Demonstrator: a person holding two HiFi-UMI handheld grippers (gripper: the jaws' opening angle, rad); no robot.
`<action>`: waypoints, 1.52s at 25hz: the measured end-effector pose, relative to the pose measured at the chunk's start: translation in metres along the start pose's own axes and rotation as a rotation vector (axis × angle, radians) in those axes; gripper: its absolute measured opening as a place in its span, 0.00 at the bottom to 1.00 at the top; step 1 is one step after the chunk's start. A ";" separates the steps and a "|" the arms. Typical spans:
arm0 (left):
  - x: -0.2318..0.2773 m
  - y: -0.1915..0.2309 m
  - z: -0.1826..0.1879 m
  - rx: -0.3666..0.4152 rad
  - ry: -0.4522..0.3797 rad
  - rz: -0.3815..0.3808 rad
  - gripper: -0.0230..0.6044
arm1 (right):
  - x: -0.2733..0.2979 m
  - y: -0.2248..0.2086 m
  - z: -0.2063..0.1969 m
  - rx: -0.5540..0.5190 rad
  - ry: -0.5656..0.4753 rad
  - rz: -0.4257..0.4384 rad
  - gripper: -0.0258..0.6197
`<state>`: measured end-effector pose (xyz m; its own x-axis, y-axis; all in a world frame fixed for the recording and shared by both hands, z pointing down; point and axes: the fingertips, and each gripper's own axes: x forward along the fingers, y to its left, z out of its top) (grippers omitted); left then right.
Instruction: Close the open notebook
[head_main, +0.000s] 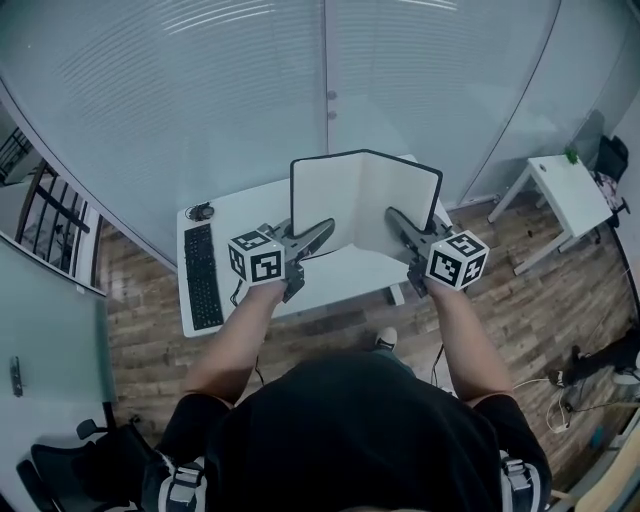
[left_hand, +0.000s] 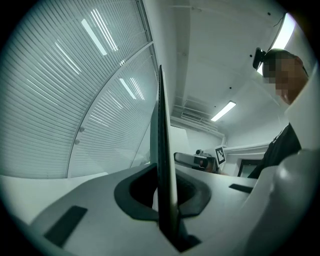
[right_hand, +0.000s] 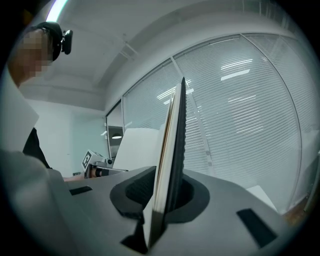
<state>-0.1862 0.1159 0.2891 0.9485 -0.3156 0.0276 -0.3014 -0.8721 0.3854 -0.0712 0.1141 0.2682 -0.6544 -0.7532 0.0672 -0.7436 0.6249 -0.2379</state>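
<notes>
Keyboard: black computer keyboard (head_main: 203, 278), lying along the left end of the desk.
Desk: white rectangular desk (head_main: 340, 275), below both grippers.
Left gripper (head_main: 325, 228): grey two-jaw clamp bearing a cube with black-and-white square markers; jaws closed tight on the lower edge of the notebook's left half, seen edge-on as a thin dark board.
Notebook: black-covered notebook with plain white pages (head_main: 365, 200), held upright over the desk between the two grippers, part open in a V, with the pages facing the person.
Right gripper (head_main: 395, 215): matching clamp and marker cube; jaws clamped on the right half, pages and black cover together.
Side table: small white table (head_main: 565, 190), well apart at the right.
</notes>
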 end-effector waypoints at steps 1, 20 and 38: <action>0.009 0.004 0.001 0.002 0.001 0.005 0.11 | 0.000 -0.010 0.002 0.001 0.000 0.004 0.16; 0.165 0.079 0.008 -0.029 -0.035 0.126 0.11 | 0.021 -0.188 0.020 0.001 0.048 0.123 0.16; 0.227 0.134 0.023 -0.059 -0.052 0.201 0.11 | 0.061 -0.270 0.034 0.007 0.085 0.204 0.16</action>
<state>-0.0139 -0.0815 0.3262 0.8630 -0.5013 0.0627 -0.4766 -0.7668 0.4300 0.0949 -0.1075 0.3035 -0.8005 -0.5911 0.0984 -0.5939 0.7607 -0.2620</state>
